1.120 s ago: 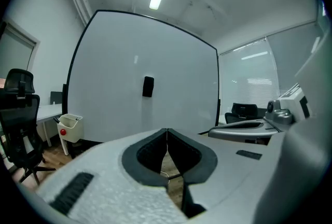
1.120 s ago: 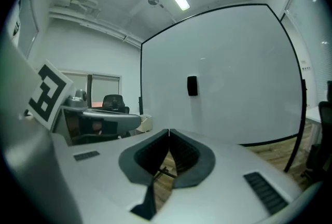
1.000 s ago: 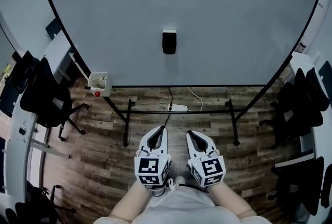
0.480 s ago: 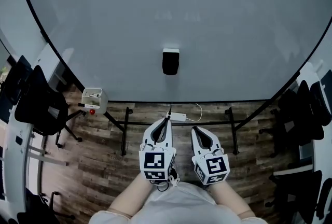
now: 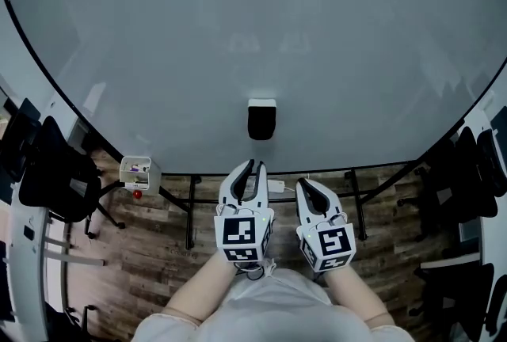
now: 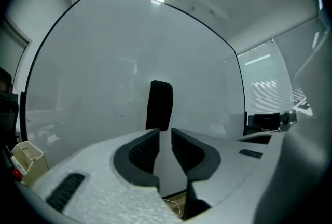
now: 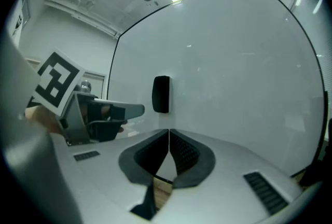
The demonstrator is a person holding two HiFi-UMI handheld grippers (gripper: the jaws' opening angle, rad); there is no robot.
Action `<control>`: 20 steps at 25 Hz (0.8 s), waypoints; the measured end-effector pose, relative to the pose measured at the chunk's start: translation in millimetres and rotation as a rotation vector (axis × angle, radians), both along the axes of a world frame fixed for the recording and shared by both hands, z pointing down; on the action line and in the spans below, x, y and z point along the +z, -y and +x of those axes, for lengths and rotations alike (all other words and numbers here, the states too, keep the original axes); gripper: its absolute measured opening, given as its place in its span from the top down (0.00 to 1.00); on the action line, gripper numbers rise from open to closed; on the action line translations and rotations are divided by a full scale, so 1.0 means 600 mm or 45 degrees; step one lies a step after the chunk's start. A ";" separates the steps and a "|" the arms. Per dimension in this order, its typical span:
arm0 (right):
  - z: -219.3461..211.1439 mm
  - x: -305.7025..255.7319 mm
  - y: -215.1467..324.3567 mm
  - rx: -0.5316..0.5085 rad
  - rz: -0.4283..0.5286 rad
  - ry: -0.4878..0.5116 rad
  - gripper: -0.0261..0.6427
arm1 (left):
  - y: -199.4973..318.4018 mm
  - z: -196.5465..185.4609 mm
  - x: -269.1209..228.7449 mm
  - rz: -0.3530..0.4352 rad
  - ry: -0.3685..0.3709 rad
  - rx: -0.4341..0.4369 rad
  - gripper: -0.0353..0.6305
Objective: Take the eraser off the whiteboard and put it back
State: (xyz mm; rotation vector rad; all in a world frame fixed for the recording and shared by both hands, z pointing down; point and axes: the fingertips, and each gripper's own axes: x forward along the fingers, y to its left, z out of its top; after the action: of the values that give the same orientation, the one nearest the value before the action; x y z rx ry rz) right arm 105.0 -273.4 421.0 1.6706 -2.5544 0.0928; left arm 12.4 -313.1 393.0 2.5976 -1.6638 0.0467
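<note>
The eraser (image 5: 262, 120) hung low on the whiteboard (image 5: 238, 32), untouched. We aimed our left gripper (image 5: 253, 167) at it, its jaws just parting narrowly, empty. Our right gripper (image 5: 306, 184) was pinched shut, unneeded.

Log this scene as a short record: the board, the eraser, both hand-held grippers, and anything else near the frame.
whiteboard: large, blank, on a black stand over a wood floor
eraser: black, upright, stuck low on the board near its middle, untouched
left hand-held gripper: aimed at the eraser, short of it; jaws have just been opening, slightly apart, nothing between them
right hand-held gripper: beside the left one, jaws together, empty
white box: by the board's lower left edge
</note>
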 end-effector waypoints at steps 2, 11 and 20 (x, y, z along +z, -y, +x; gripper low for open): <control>0.003 0.005 0.013 0.010 -0.010 -0.007 0.92 | 0.021 0.006 -0.009 -0.005 -0.019 0.013 0.69; 0.009 0.015 0.060 0.064 -0.021 -0.032 0.92 | 0.088 0.014 -0.042 0.048 -0.012 -0.022 0.52; 0.028 0.018 0.090 0.136 -0.030 0.004 0.92 | 0.133 0.025 -0.054 0.081 0.007 -0.037 0.52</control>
State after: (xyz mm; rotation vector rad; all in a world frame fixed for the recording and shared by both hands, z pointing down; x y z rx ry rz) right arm 122.0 -327.2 432.0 1.7994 -2.4551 0.1321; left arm 27.4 -392.9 360.8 2.6197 -1.7329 -0.0003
